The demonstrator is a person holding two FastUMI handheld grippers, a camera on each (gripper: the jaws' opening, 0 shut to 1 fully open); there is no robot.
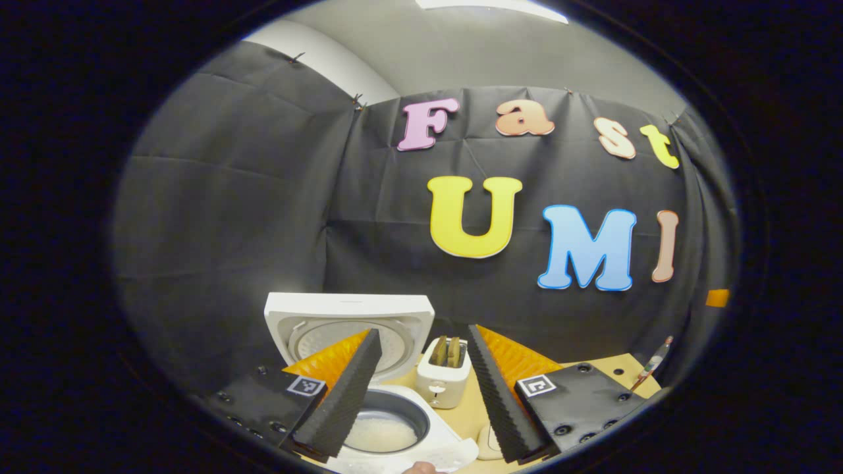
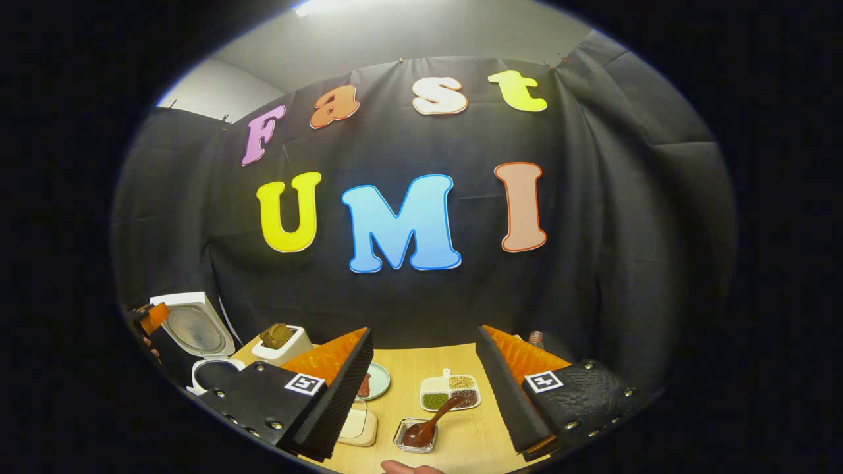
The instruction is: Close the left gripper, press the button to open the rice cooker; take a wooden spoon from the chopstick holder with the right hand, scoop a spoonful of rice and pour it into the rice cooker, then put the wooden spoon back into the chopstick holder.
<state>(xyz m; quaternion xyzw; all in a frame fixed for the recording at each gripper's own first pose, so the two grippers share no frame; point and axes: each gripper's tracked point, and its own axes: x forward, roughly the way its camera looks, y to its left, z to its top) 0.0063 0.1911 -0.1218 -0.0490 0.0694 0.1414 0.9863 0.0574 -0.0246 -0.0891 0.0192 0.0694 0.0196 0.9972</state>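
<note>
The white rice cooker (image 1: 421, 447) stands open in the left gripper view, its lid (image 1: 349, 316) raised and white rice (image 1: 382, 433) in the pot. My left gripper (image 1: 425, 332) hangs open just above and in front of it, holding nothing. Behind the cooker stands the white chopstick holder (image 1: 444, 378) with wooden utensils in it. In the right gripper view my right gripper (image 2: 425, 332) is open and holds nothing above the wooden table (image 2: 474, 434). A brown spoon (image 2: 431, 421) lies below it, its bowl in a small square glass dish (image 2: 415, 438). The cooker (image 2: 197, 336) and holder (image 2: 280, 342) sit far left.
A white divided dish (image 2: 451, 392) of grains, a round plate (image 2: 379, 380) and a cream block (image 2: 359, 428) lie on the table near the spoon. A small bottle top (image 2: 535, 339) stands by the cloth wall. A fingertip (image 2: 402, 467) shows at the bottom edge.
</note>
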